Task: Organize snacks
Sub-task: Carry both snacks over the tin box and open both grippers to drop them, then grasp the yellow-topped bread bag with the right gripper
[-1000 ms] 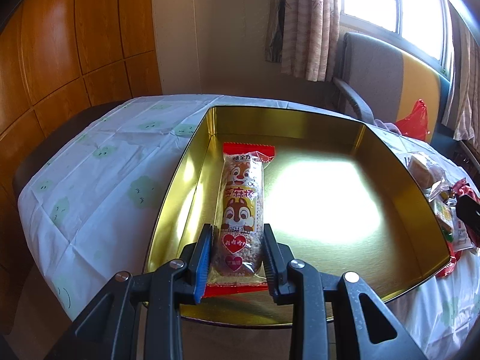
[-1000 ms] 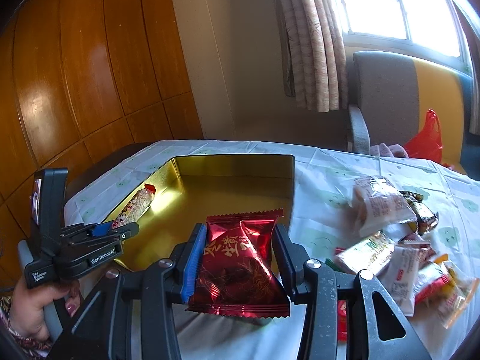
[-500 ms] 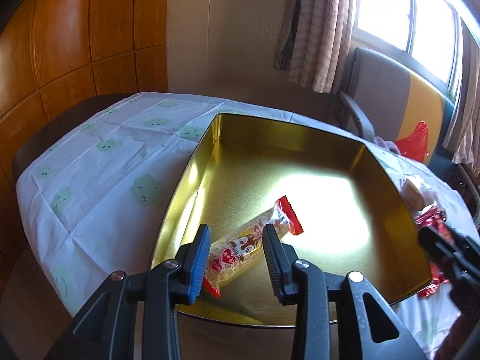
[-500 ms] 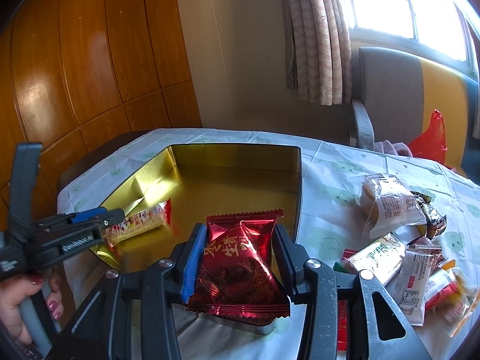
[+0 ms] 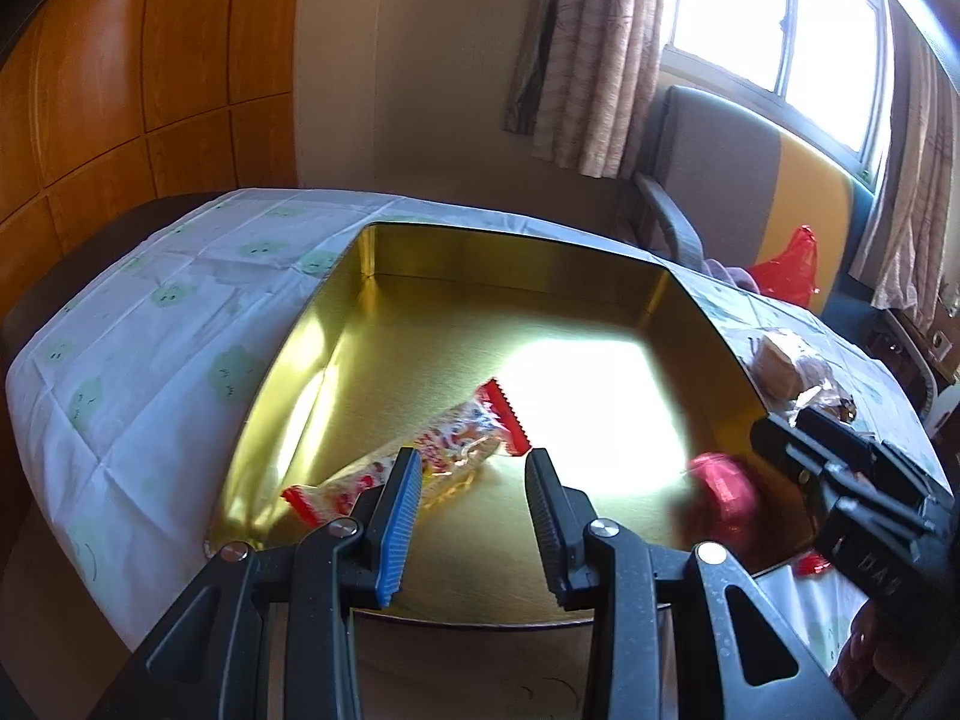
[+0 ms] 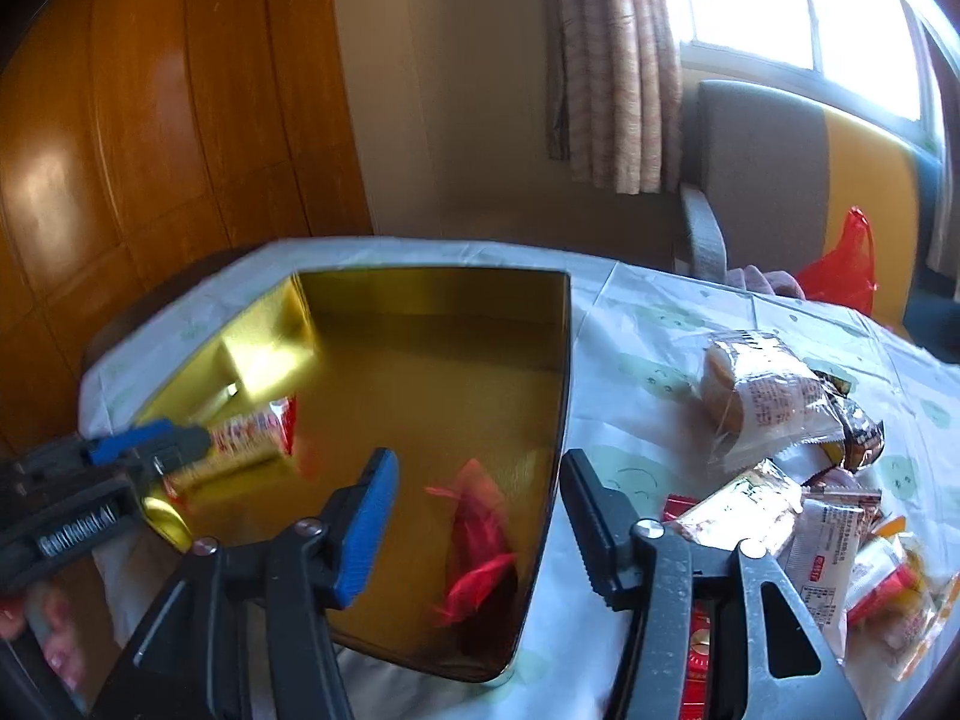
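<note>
A gold tin box sits open on the table. A long cartoon-printed snack bar lies inside near its left front corner. My left gripper is open and empty just above the bar; it also shows in the right wrist view. My right gripper is open over the tin's front right part. A red foil snack packet, blurred with motion, is in the tin below it. The right gripper shows at the right of the left wrist view.
A pile of wrapped snacks lies on the tablecloth to the right of the tin, with a clear-wrapped bun at its back. A grey and yellow chair and a red bag stand behind the table.
My left gripper let go of the snack bar, which now lies slanted in the tin. My right gripper opened and the red packet dropped into the tin.
</note>
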The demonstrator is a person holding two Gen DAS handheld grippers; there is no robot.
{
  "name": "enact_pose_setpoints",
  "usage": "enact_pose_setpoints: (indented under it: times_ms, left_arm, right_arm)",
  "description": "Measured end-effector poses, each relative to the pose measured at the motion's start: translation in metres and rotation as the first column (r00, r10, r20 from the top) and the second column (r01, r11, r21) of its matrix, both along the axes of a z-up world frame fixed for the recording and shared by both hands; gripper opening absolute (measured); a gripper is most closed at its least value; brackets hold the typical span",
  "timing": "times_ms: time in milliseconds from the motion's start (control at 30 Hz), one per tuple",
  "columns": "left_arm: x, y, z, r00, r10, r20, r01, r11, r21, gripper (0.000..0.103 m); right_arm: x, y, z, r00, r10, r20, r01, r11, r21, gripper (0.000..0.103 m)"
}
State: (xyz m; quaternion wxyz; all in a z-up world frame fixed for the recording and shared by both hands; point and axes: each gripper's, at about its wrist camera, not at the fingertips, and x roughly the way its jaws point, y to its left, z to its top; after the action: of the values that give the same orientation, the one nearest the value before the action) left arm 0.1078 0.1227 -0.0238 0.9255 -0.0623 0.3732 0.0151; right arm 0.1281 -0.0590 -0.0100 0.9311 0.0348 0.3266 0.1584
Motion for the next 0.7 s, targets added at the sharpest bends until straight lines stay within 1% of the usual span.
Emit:
enact_pose_setpoints:
  times_ms: [67, 133, 300, 367, 400, 467, 567, 700]
  left_arm:
    - [0.0, -0.003, -0.001, 1.0, -0.008, -0.002, 0.008, 1.0, -0.004, 0.036]
    - [-0.001, -0.006, -0.002, 1.0, -0.019, -0.007, 0.019, 1.0, -0.013, 0.037]
    - [-0.001, -0.015, -0.004, 0.998, -0.061, -0.012, 0.061, 0.998, -0.031, 0.039]
    - [-0.003, -0.02, -0.002, 0.997, -0.076, -0.007, 0.076, 0.997, -0.03, 0.045]
    - [-0.004, -0.021, -0.001, 0.997, -0.083, -0.002, 0.083, 0.996, -0.033, 0.046]
    - [-0.006, -0.026, 0.001, 0.995, -0.102, 0.005, 0.102, 0.994, -0.043, 0.051]
    - [-0.01, -0.034, 0.003, 0.992, -0.128, 0.013, 0.128, 0.99, -0.052, 0.052]
    - [-0.02, -0.05, 0.003, 0.978, -0.207, 0.021, 0.208, 0.976, -0.07, 0.052]
  right_arm:
    - [-0.004, -0.006, 0.004, 1.0, -0.023, 0.017, 0.023, 1.0, 0.015, 0.067]
    - [-0.008, -0.013, 0.009, 0.999, -0.038, 0.029, 0.037, 0.999, 0.034, 0.068]
    - [-0.017, -0.026, 0.014, 0.998, -0.062, 0.022, 0.06, 0.996, 0.066, 0.071]
    - [-0.02, -0.03, 0.015, 0.998, -0.065, 0.013, 0.064, 0.995, 0.077, 0.072]
    - [-0.022, -0.032, 0.015, 0.998, -0.064, 0.008, 0.063, 0.995, 0.083, 0.073]
    - [-0.026, -0.035, 0.015, 0.998, -0.067, 0.006, 0.067, 0.995, 0.08, 0.075]
    - [-0.035, -0.04, 0.014, 0.998, -0.065, 0.007, 0.064, 0.995, 0.076, 0.079]
    - [-0.047, -0.053, 0.01, 0.997, -0.078, -0.005, 0.078, 0.995, 0.054, 0.082]
